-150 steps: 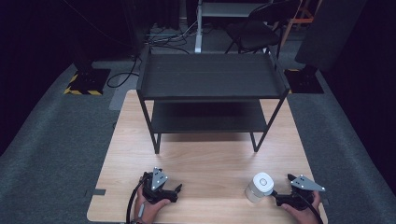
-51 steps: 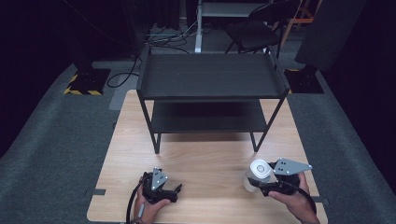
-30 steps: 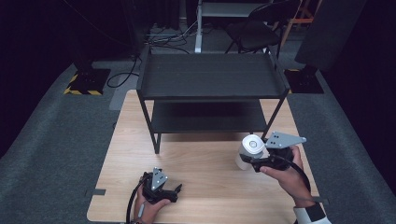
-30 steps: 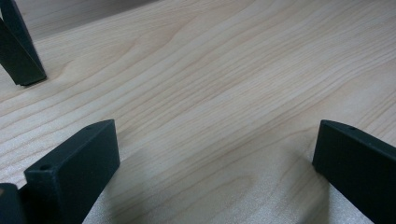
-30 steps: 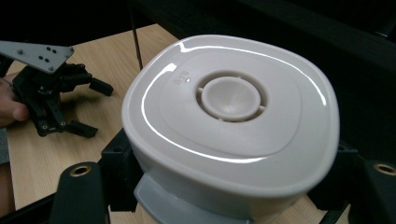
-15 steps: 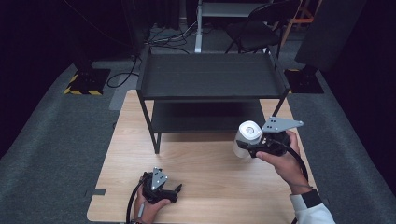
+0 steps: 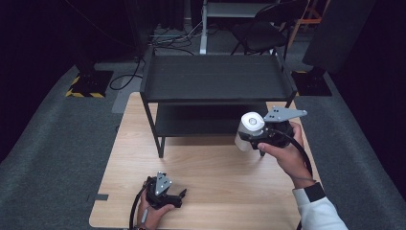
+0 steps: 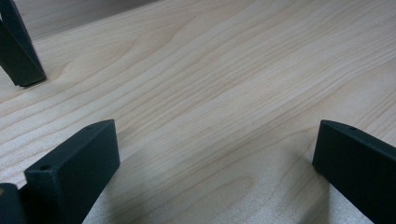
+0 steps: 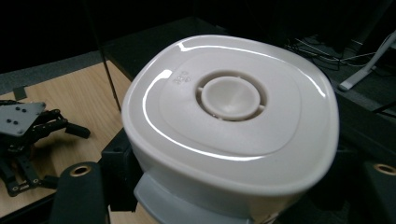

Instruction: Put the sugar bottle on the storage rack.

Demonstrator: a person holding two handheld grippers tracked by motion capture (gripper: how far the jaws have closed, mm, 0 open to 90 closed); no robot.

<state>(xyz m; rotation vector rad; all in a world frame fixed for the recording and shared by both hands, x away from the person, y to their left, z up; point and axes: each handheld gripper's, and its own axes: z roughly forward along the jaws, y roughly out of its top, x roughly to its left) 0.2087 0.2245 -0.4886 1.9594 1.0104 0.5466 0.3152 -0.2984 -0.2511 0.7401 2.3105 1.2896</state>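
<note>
While the left tongs (image 7: 167,195) rest wide open and empty on the desk (image 7: 225,182), the right tongs (image 7: 258,136) grip a white lidded container (image 7: 248,129) aloft beside the black shelf rack (image 7: 218,84). Carrying seems underway; next likely calls for setting it level on a shelf.

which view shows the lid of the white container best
The right gripper view: the white plastic container's lid faces the camera close up, its round centre knob clear. The high view shows it small, held by the right tongs.
</note>
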